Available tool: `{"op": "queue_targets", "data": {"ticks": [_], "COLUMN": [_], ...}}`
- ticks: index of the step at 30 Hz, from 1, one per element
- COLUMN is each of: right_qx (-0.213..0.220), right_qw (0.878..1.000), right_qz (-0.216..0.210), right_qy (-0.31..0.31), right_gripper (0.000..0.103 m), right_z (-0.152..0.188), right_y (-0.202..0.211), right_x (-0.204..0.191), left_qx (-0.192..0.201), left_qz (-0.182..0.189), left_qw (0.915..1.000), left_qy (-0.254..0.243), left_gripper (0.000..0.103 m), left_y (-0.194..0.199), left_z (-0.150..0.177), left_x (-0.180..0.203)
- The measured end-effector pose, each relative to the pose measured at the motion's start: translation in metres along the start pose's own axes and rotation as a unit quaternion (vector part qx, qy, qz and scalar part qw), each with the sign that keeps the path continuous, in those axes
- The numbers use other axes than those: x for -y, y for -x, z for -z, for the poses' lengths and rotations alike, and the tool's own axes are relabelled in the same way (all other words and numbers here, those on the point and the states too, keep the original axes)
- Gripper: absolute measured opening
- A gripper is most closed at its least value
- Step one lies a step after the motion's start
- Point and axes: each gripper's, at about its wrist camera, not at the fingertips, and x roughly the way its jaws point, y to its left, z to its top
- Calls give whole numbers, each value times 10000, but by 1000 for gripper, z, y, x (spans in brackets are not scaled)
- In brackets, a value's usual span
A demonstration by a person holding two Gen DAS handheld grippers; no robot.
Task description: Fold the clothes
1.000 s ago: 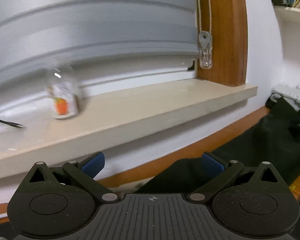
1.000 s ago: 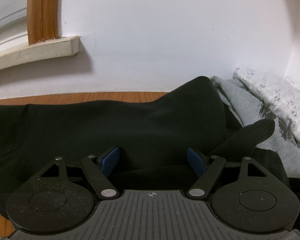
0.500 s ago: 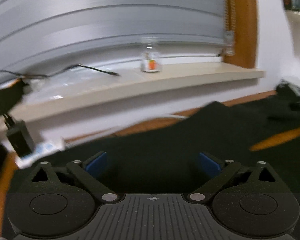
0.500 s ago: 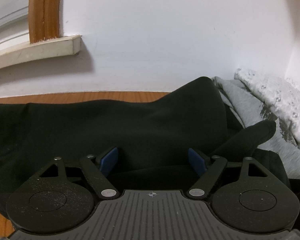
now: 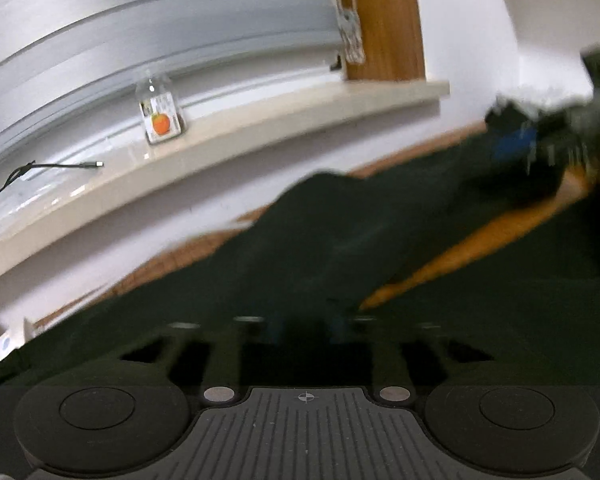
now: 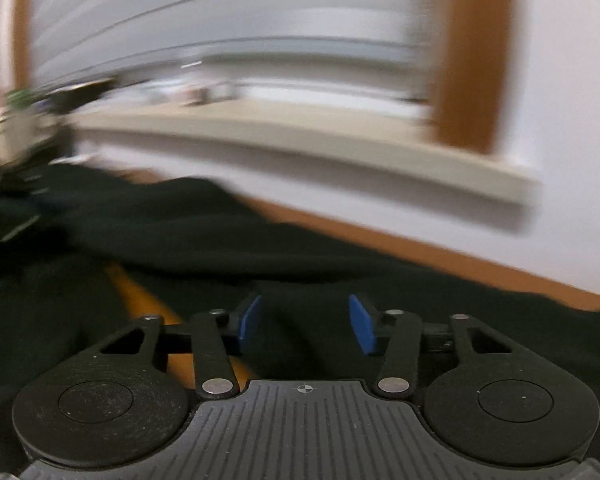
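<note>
**Dark garment spread on the table, both grippers low over it**

The black garment (image 5: 340, 248) lies across the wooden table (image 5: 452, 256), running from the near edge toward the wall, with a strip of bare orange wood showing through a gap in its folds. In the left wrist view the left gripper (image 5: 306, 328) sits low on the cloth; its linkage is smeared by motion, and its 2 fingers look drawn close together over a fold of the fabric, though the blur makes it impossible to tell whether they pinch it. Farther along the cloth, the other gripper shows only as a blue smear.

In the right wrist view the right gripper (image 6: 305, 322) hovers just above the same garment (image 6: 228, 232), its 2 blue fingers (image 6: 249, 322) spread with dark cloth lying between them.

Behind the table runs a pale windowsill (image 5: 260, 128) carrying a small glass bottle (image 5: 161, 114) with an orange-fruit label and a thin black cable (image 5: 52, 167). Grey shutter slats (image 5: 160, 28) and a wooden window frame (image 5: 384, 20) stand above it.
</note>
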Motion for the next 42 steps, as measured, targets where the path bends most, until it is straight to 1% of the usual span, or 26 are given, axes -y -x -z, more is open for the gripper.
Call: {"op": "queue_targets", "data": {"ticks": [4, 5, 8, 10, 11, 12, 13, 14, 16, 17, 20, 21, 23, 25, 26, 27, 28, 29, 31, 33, 34, 35, 37, 38, 40, 42], "right_qx": [-194, -244, -356, -427, -451, -461, -434, -386, -209, -33, 334, 367, 296, 46, -131, -317, -391, -395, -354, -191, -98, -14, 115, 150, 212, 212], "right_qw": [9956, 9941, 9917, 9914, 9916, 9914, 9912, 9913, 9918, 9924, 9925, 9919, 9909, 9901, 9894, 9882, 9879, 9882, 9896, 9926, 9941, 9955, 9975, 9983, 9989, 9981], "right_qz": [-690, -765, -660, -602, -618, -677, -712, -724, -726, -729, -951, -1023, -1115, -1220, -1258, -1279, -1278, -1264, -1203, -1067, -998, -909, -692, -539, -148, 378], "right_qy": [603, 730, 1049, 1077, 1040, 1023, 1024, 1029, 1035, 986, 698, 654, 687, 687, 719, 778, 790, 774, 711, 543, 421, 284, -18, -169, -403, -429], "right_gripper": [42, 42, 42, 42, 35, 18, 14, 7, 7, 6, 6, 6, 6, 6, 7, 8, 9, 14, 23, 38, 40, 41, 46, 48, 48, 48], "right_z": [-10, -13, -20, -22, -22, -23, -24, -27, -31, -36, -49, -51, -47, -36, -30, -25, -22, -20, -19, -21, -22, -21, -18, -14, -8, 0], "right_y": [-30, -37, -55, -65, -68, -70, -67, -62, -49, -37, 9, 21, 38, 43, 41, 37, 35, 33, 31, 32, 34, 36, 42, 46, 53, 61], "right_x": [-44, -52, -68, -70, -69, -67, -66, -65, -66, -65, -54, -51, -50, -49, -51, -53, -54, -54, -52, -44, -37, -29, -9, 3, 25, 44], "left_qx": [367, 392, 372, 358, 361, 364, 371, 382, 410, 435, 491, 505, 532, 505, 492, 481, 481, 466, 435, 399, 393, 396, 415, 475, 598, 783], "left_qz": [-13, -63, -104, -83, -65, -45, -21, -41, -104, -148, -368, -433, -422, -451, -465, -481, -507, -525, -535, -510, -547, -596, -648, -635, -604, -431], "left_qw": [9984, 9981, 9973, 9965, 9960, 9954, 9950, 9947, 9939, 9936, 9931, 9929, 9922, 9927, 9929, 9931, 9932, 9934, 9939, 9940, 9937, 9932, 9925, 9927, 9929, 9933], "left_qy": [439, 471, 621, 748, 816, 882, 929, 958, 1020, 1029, 1001, 987, 1045, 1002, 980, 958, 931, 903, 861, 883, 897, 918, 951, 913, 836, 735], "left_gripper": [11, 11, 12, 15, 15, 15, 15, 15, 15, 15, 15, 15, 15, 15, 21, 29, 48, 57, 57, 60, 65, 68, 68, 71, 76, 78], "left_y": [9, 8, 2, -2, -3, -4, -3, -1, 4, 6, 10, 12, 15, 17, 18, 20, 21, 23, 26, 29, 30, 32, 35, 38, 42, 47], "left_z": [-28, -32, -40, -39, -37, -35, -32, -29, -28, -28, -32, -33, -32, -27, -25, -22, -19, -16, -9, -2, 2, 5, 8, 5, 1, -9], "left_x": [-25, -29, -38, -42, -44, -46, -48, -51, -58, -60, -65, -66, -68, -64, -63, -61, -58, -55, -52, -50, -49, -47, -42, -36, -24, -9]}}
